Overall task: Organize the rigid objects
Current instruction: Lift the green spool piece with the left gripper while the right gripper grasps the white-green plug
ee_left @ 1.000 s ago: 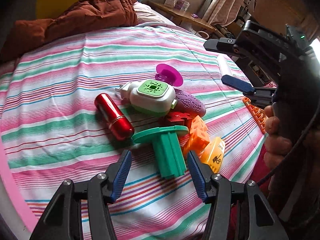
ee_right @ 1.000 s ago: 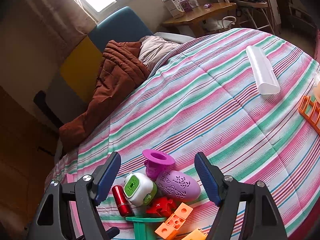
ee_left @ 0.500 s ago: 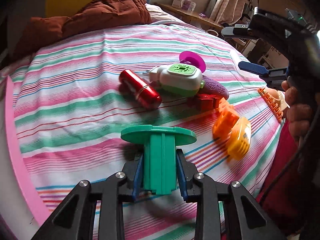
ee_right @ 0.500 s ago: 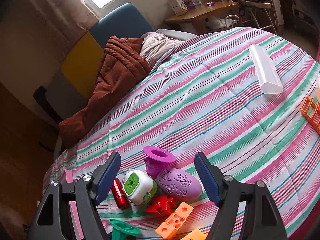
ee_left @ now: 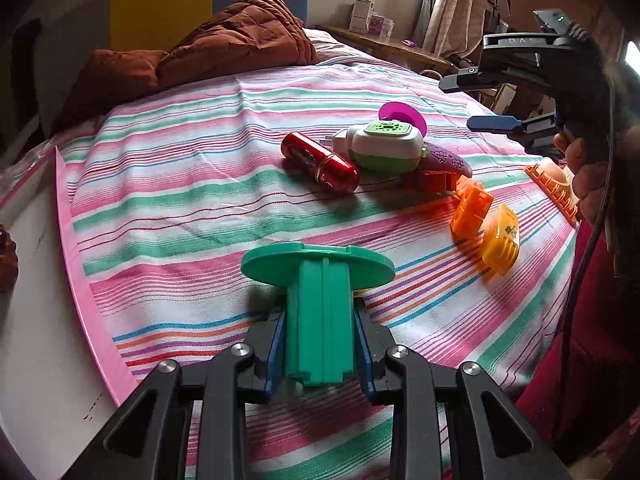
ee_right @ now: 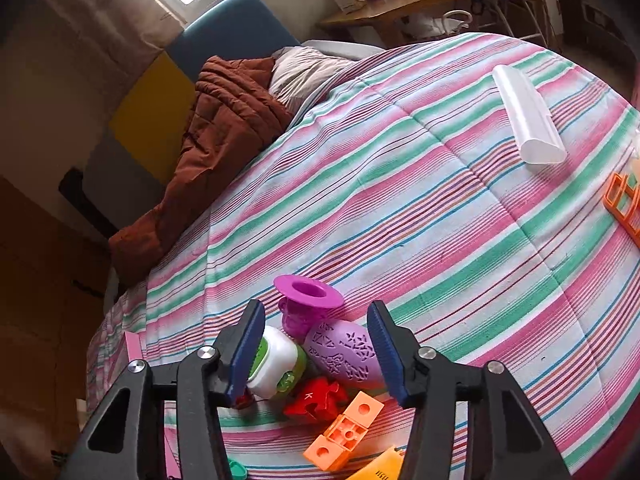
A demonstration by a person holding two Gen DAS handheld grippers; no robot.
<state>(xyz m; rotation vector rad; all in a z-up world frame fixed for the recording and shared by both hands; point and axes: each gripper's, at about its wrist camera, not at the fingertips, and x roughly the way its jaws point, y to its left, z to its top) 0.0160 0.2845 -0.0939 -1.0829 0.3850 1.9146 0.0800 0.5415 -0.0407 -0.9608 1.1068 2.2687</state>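
On the left, the left gripper (ee_left: 320, 344) pinches a green plastic piece (ee_left: 320, 304) by its thick stem. Both blue pads (ee_left: 276, 344) press flat on the stem's sides. The round flat top of the piece points away from the gripper, over the striped bed cover (ee_left: 192, 184).

Past it lies a small pile of toys. A shiny red tube (ee_left: 320, 162) lies on its side. Just beside it is a white and green box (ee_left: 384, 146), touching a purple egg shape (ee_right: 346, 354). A pink cup (ee_right: 306, 304) stands behind them. A red puzzle piece (ee_right: 316, 398), an orange block (ee_right: 344, 430) and a yellow clip (ee_left: 500, 240) lie close by.

On the right, the right gripper (ee_right: 316, 354) hangs over the pile. Its jaws are spread wide and hold nothing.

Far right, a white tube (ee_right: 526, 118) and an orange rack (ee_right: 624, 204) lie well apart from the pile.
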